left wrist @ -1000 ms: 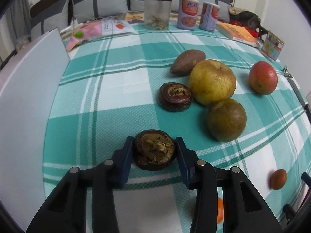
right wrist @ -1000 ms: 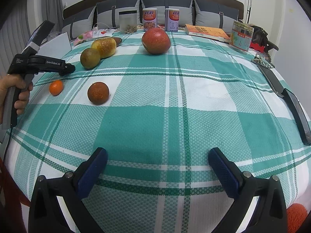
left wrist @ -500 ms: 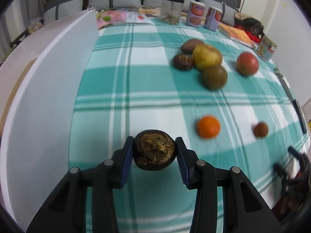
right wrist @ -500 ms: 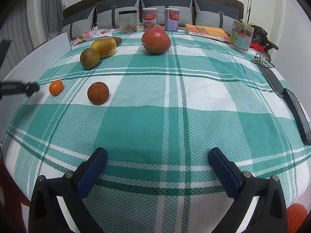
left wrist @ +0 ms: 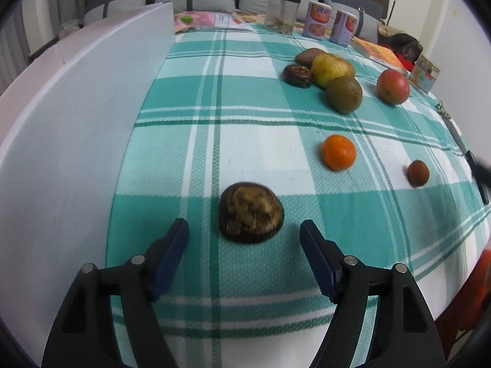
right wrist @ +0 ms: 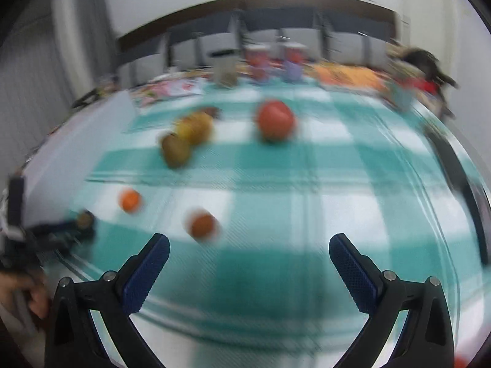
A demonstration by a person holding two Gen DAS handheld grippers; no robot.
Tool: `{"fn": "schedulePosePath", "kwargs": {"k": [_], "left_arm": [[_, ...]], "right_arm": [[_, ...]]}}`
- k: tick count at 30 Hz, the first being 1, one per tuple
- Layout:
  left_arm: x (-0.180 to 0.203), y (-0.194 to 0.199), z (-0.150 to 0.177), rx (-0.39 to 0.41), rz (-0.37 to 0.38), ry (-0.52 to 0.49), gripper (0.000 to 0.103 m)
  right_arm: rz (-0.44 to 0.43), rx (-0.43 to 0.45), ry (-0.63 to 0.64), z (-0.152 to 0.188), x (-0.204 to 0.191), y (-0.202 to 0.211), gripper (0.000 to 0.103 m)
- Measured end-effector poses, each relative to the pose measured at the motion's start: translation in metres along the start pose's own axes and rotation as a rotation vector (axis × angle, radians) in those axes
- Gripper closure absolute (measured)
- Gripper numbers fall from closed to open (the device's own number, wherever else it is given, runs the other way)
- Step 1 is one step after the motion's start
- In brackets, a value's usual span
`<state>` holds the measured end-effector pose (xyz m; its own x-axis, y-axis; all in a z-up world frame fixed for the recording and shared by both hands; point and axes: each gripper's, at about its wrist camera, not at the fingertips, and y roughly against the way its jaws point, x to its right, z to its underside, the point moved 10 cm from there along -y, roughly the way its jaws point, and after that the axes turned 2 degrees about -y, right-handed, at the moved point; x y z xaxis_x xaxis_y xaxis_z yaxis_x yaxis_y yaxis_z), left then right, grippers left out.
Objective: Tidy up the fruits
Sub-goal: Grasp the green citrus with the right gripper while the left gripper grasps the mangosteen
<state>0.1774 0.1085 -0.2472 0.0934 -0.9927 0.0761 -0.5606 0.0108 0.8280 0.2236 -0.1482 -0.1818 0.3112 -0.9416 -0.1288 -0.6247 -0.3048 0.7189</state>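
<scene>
A dark brown wrinkled fruit lies on the green checked cloth near its front edge, beside the white board. My left gripper straddles it; its jaws are opening and the pads stand clear of the fruit. Farther off lie an orange and a small brown fruit. At the back, a second dark fruit, a yellow fruit, a green-brown fruit and a red apple sit close together. My right gripper hangs open and empty above the cloth, its view blurred.
A white board runs along the cloth's left side. Cans, a clear jar, books and packets line the far edge. Black objects lie at the right edge. A hand shows at the lower left of the right wrist view.
The left gripper carried the dark fruit from the pile to the front near the white board, then spread its jaws and left it on the cloth. The right gripper lifted; its view blurred.
</scene>
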Motion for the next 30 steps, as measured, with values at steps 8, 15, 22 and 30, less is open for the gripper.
{"fn": "schedulePosePath", "kwargs": {"k": [8, 15, 22, 30], "left_arm": [[-0.005, 0.024, 0.011, 0.017, 0.04, 0.037, 0.024], [-0.006, 0.03, 0.022, 0.016, 0.059, 0.036, 0.023], [-0.004, 0.031, 0.019, 0.03, 0.082, 0.048, 0.023], [0.001, 0.031, 0.02, 0.029, 0.096, 0.054, 0.023]], "right_arm": [[-0.164, -0.212, -0.045, -0.065, -0.079, -0.117, 0.007], [-0.12, -0.3, -0.041, -0.063, -0.094, -0.165, 0.054], [-0.217, -0.272, -0.089, -0.058, -0.083, -0.121, 0.054], [-0.281, -0.397, -0.014, 0.022, -0.069, -0.035, 0.054]]}}
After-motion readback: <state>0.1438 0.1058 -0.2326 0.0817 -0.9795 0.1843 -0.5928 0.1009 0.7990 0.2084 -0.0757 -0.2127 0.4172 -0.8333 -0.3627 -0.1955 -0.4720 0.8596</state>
